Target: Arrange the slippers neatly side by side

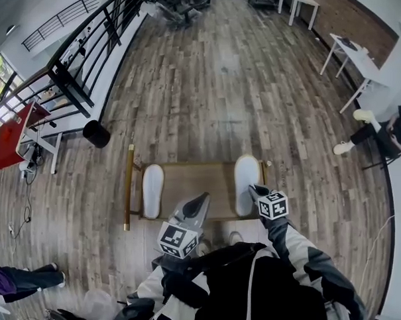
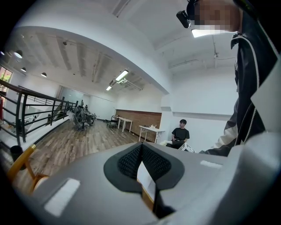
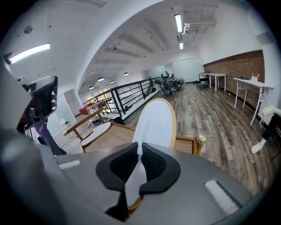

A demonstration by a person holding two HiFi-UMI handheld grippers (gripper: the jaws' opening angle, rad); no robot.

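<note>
Left slipper (image 1: 153,190) white; right slipper (image 1: 246,181) white with tan rim. Low stand (image 1: 189,182) light brown wood, brass-yellow posts. Floor (image 1: 210,83) grey-brown planks, streaked.

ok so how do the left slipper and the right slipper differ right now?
The right slipper is clamped by its edge in the right claw; the left slipper has nothing touching it. The right slipper lies farther from the person than the left slipper, at the opposite end of the wooden bench. Both are white and lie lengthwise.
</note>
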